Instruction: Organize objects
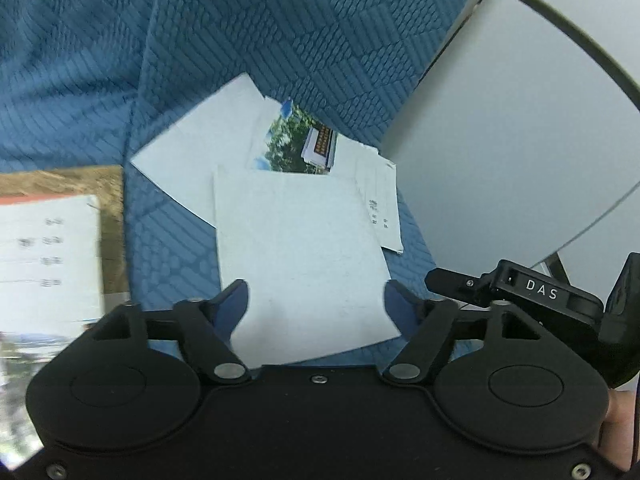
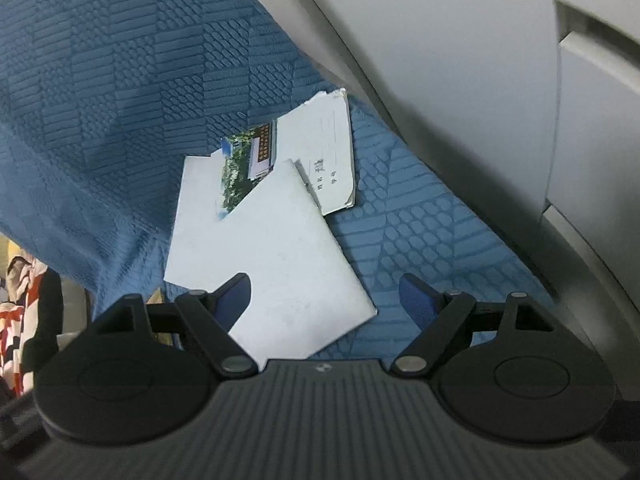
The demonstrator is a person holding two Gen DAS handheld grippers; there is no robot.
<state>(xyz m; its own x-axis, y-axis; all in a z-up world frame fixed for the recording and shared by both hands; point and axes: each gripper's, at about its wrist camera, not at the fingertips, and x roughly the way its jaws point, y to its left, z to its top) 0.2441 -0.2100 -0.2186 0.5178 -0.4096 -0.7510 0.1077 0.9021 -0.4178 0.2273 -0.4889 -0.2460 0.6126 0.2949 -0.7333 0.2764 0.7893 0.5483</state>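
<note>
A loose pile of papers lies on blue patterned fabric (image 1: 240, 40). On top is a blank white sheet (image 1: 304, 260); under it are a second white sheet (image 1: 200, 148), a photo card of trees and a building (image 1: 296, 144) and a booklet with handwriting (image 1: 380, 208). My left gripper (image 1: 318, 302) hangs low over the top sheet, its blue pads (image 1: 236, 300) at the sheet's two side edges, with no visible grip. My right gripper (image 2: 326, 300) is open over the top sheet's (image 2: 272, 252) lower right corner; its left pad overlaps the sheet. The photo card (image 2: 248, 156) and booklet (image 2: 332, 152) lie beyond.
A brown surface (image 1: 112, 220) at the left carries a printed white sheet (image 1: 48, 256). A black tool part marked DAS (image 1: 536, 292) sits close to my left gripper's right side. Grey panels (image 2: 440, 60) border the fabric on the right. A red, white and black cloth (image 2: 16, 300) shows at far left.
</note>
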